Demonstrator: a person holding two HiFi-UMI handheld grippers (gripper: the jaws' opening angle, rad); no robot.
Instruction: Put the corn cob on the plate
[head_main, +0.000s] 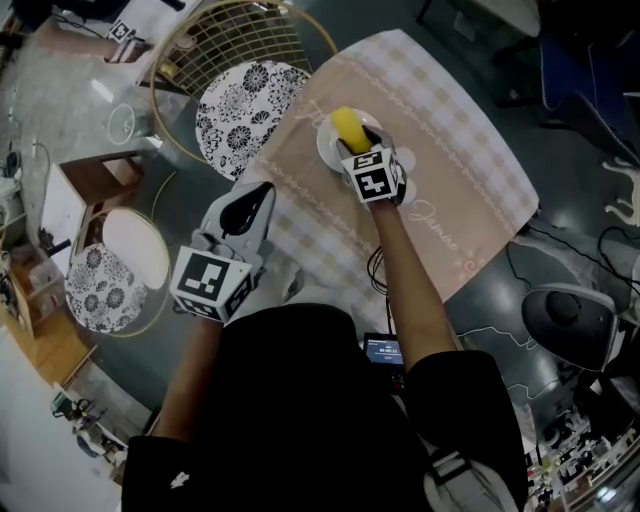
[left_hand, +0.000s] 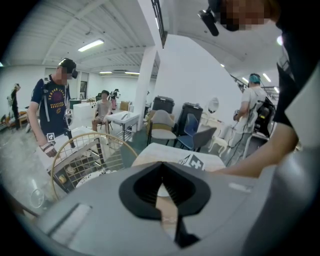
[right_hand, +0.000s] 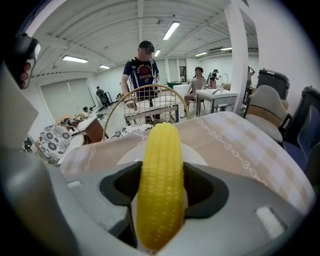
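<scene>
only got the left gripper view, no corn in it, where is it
Observer: The right tool is closed on the corn cob.
Operator: is it where it should go yet
Observer: The head view shows it over the white plate; I can't tell if it touches.
Operator: is my tool in the way
Observer: No, the left tool is well short of the plate, by the tablecloth's edge.
</scene>
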